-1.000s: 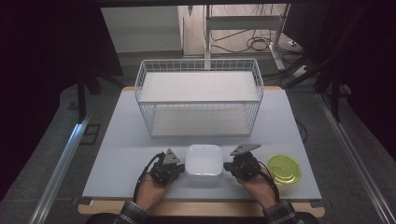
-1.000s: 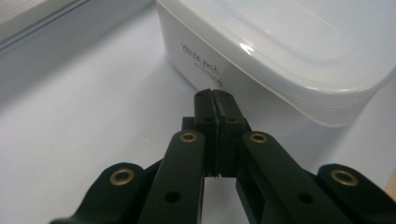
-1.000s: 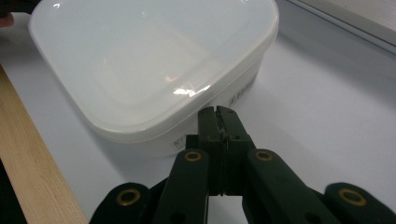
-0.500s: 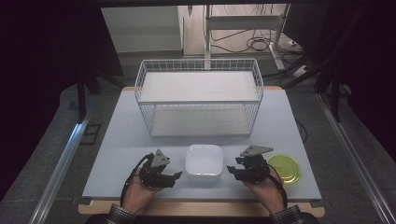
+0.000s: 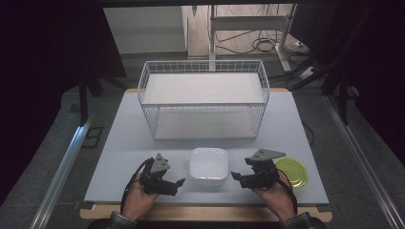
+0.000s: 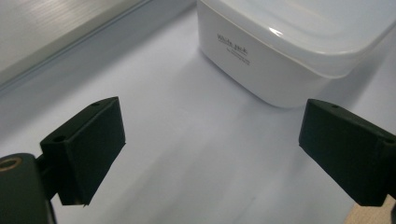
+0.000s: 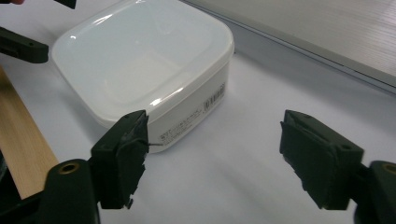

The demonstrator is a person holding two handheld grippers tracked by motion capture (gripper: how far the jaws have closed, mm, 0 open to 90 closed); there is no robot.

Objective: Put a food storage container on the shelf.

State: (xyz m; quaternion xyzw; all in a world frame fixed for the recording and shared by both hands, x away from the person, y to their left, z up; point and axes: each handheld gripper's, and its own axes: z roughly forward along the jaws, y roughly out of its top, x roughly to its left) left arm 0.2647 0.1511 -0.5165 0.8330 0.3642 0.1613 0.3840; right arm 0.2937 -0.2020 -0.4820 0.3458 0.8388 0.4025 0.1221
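Observation:
A white square plastic container sits open-topped on the pale table, near the front edge. My left gripper lies just to its left, pointing at it. The jaws have just been opening and stand open with nothing between them. In the left gripper view the container is ahead of the open left gripper, apart from it. My right gripper is just right of the container, also open after just opening. In the right gripper view the container lies ahead and left of the empty right gripper.
A white wire basket stands at the back middle of the table. A yellow-green round lid lies flat behind my right hand. The table's wooden front edge runs close behind both hands. Metal rails flank the table.
Both grippers have drawn away from the container's sides, left one leftward, right one rightward, and their jaws have gone from shut to open. The container has stayed in place.

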